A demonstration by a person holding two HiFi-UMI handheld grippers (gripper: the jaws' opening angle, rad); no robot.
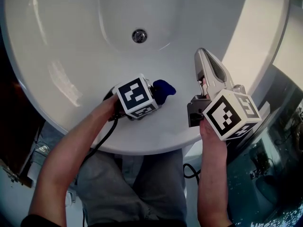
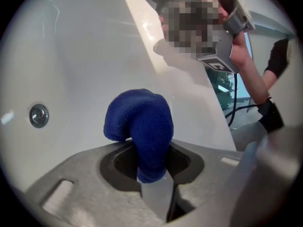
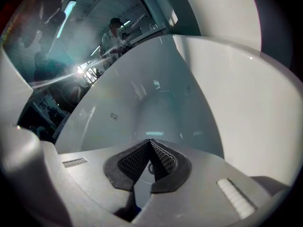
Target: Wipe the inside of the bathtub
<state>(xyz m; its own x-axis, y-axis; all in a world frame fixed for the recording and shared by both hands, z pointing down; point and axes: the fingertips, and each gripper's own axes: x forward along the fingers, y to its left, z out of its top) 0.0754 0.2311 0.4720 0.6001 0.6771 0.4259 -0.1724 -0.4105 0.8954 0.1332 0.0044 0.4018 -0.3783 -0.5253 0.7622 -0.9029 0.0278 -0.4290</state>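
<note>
Left gripper view: the left gripper [image 2: 154, 186] has its jaws clamped on a blue cloth [image 2: 142, 122] that bulges straight ahead of them toward the bathtub wall [image 2: 85, 56]. The drain [image 2: 39, 115] lies leftward. The right gripper [image 3: 150, 145], jaws together and empty, hangs farther off.

Inside of bathtub [image 1: 61, 74] wide open ahead; only the drain [image 1: 139, 35] on its floor. By near wall: left tongs [image 1: 160, 94] pinching blue cloth [image 1: 166, 87], right tongs [image 1: 200, 52] closed, further right. Clear gap btwn them. Black cable [image 1: 102, 138] trails under left arm.
</note>
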